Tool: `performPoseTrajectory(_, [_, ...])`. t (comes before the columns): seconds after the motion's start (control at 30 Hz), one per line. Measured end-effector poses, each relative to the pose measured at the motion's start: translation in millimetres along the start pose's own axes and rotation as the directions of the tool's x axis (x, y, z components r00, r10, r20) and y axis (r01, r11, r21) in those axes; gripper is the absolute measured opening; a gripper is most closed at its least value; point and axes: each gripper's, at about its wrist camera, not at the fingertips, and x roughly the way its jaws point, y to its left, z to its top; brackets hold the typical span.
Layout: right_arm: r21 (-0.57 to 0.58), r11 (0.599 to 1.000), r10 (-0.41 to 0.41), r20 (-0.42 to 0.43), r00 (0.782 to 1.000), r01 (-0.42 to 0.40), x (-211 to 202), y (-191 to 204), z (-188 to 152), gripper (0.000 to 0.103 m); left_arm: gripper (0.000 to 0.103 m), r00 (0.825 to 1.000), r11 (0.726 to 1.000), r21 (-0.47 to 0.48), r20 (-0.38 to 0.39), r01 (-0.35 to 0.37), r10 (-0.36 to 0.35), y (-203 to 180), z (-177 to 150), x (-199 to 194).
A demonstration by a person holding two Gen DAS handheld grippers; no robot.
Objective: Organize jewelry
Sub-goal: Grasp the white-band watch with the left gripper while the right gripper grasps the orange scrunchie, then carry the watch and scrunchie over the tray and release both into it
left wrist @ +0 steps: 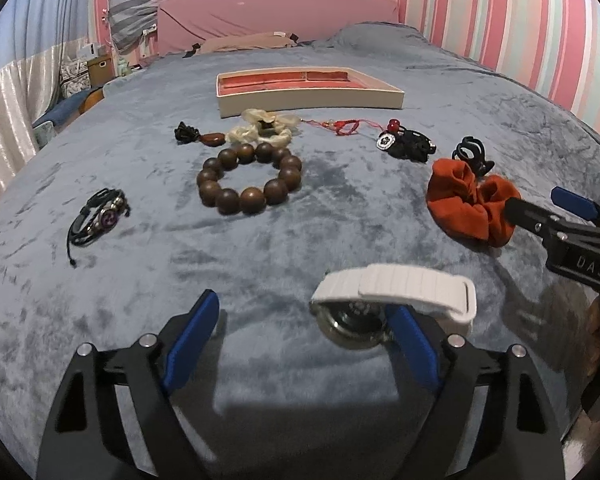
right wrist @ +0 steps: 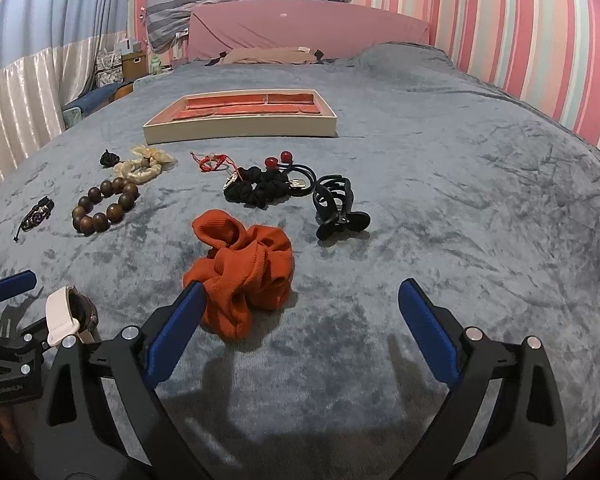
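We spread the left gripper [left wrist: 300,312] around the white-strapped watch [left wrist: 396,294] and the right gripper [right wrist: 302,300] beside the rust-orange fabric scrunchie [right wrist: 242,270], neither pinching, ready for the cream tray [right wrist: 240,130].

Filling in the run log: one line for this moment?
left gripper: open, at watch | right gripper: open, at orange scrunchie | tray: empty

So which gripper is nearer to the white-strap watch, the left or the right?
Left. The left gripper is right at the white-strap watch, with one finger beside its face. The right gripper is off to the side, by the orange scrunchie.
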Motion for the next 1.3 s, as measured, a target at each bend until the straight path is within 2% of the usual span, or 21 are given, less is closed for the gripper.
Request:
performPoseTrajectory(0.23, [0.006,0.999,0.033,-0.036,0.999,-0.033,18.9,2.9,4.1,0.085,0.065,0.999,1.000,-0.007,-0.017,0.028,-0.028,5.3,13.7,13.3])
performPoseTrajectory(0.53, [0.033,0.995,0.097,-0.095,0.991,-0.095,42.9,1.0,9.1,0.055,0.045,0.997,0.998,-0.030,-0.043,0.056,-0.058,14.2,23.4,26.0])
performPoseTrajectory(0.6, [0.035,0.994,0.110,-0.109,0.988,-0.107,46.4,1.3,8.8,0.045,0.042,0.997,0.998,-0.029,-0.044,0.055,-0.056,14.8,24.2,27.0])
performPoseTrajectory(0.7, [0.037,0.992,0.120,-0.121,0.985,-0.117,49.8,1.5,8.0,0.035,0.038,0.997,0.998,-0.034,-0.046,0.060,-0.062,16.7,24.7,27.4])
performPoseTrajectory(0.9, [0.038,0.991,0.134,-0.117,0.984,-0.130,49.2,0.7,8.1,0.021,0.033,0.997,0.997,-0.034,-0.046,0.066,-0.067,17.5,25.8,27.6])
performPoseTrajectory(1.03, [0.038,0.990,0.139,-0.113,0.984,-0.136,49.2,1.4,8.5,0.019,0.021,0.996,0.996,-0.030,-0.046,0.079,-0.081,16.6,26.4,28.0])
performPoseTrajectory(1.3, [0.047,0.989,0.147,-0.103,0.984,-0.143,46.3,-1.3,8.2,0.019,0.008,0.993,0.994,-0.034,-0.039,0.107,-0.108,16.8,25.7,26.3])
